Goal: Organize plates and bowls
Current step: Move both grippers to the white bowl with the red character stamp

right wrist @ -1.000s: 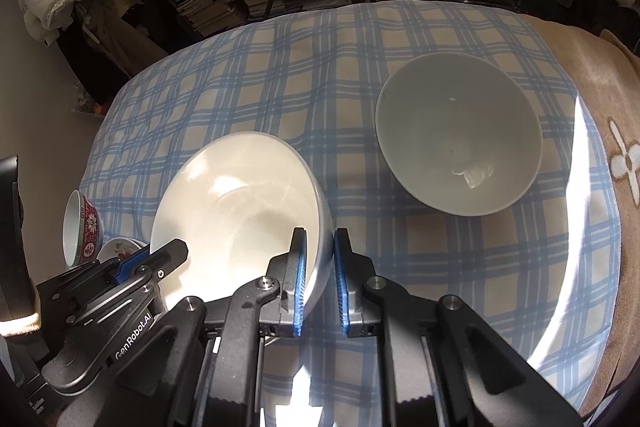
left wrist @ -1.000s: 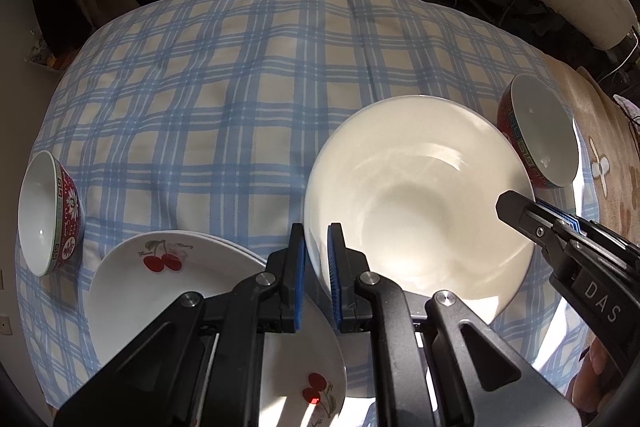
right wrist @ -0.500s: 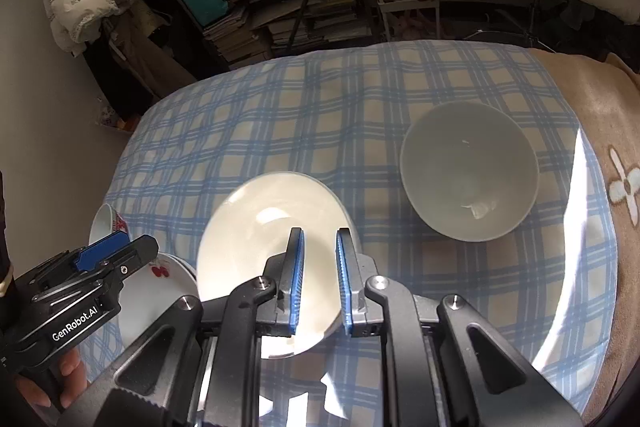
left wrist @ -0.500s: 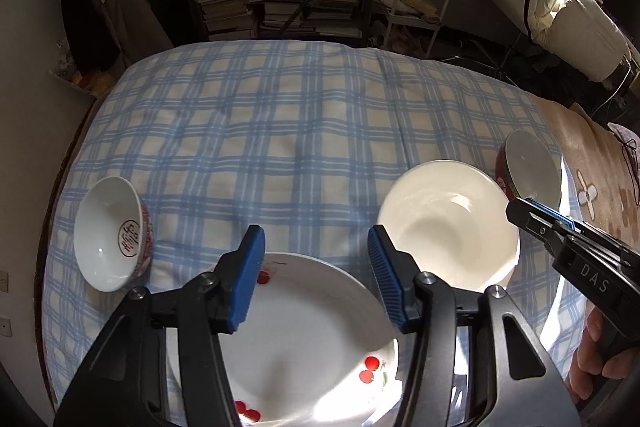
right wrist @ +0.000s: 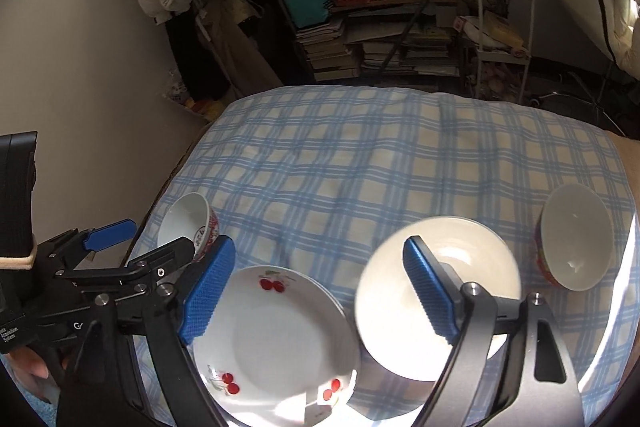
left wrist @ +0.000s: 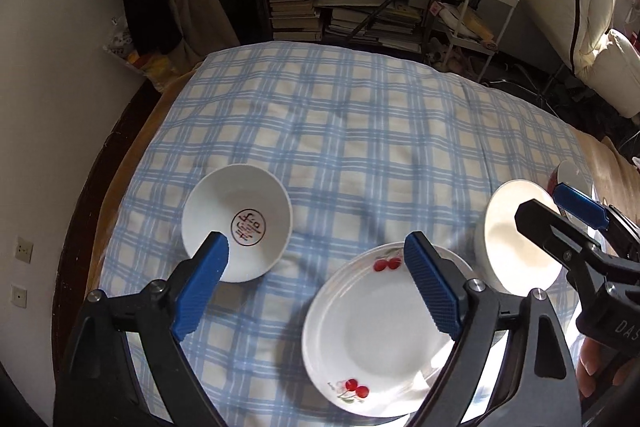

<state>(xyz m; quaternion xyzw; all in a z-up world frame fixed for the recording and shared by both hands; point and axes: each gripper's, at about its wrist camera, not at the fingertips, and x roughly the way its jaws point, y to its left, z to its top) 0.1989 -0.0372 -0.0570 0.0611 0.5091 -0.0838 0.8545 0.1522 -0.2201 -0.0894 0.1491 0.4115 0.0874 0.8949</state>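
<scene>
left wrist: high, tilted down | right wrist: same | shared: cherry plate [left wrist: 384, 323]

Both grippers, the left gripper [left wrist: 316, 287] and the right gripper [right wrist: 320, 287], are showing black frames with silver screws and ribbed blue pads [left wrist: 430, 293]. White letters "DAS" are appearing on one body.

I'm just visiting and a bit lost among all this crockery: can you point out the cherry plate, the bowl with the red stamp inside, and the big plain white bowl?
White cherry-print plate [left wrist: 384, 331]: left wrist view, bare centre.
Small white bowl with red stamp [left wrist: 240, 211]: left wrist view, inner wall.
Large plain white bowl [right wrist: 464, 247]: right wrist view, inside wall.
</scene>
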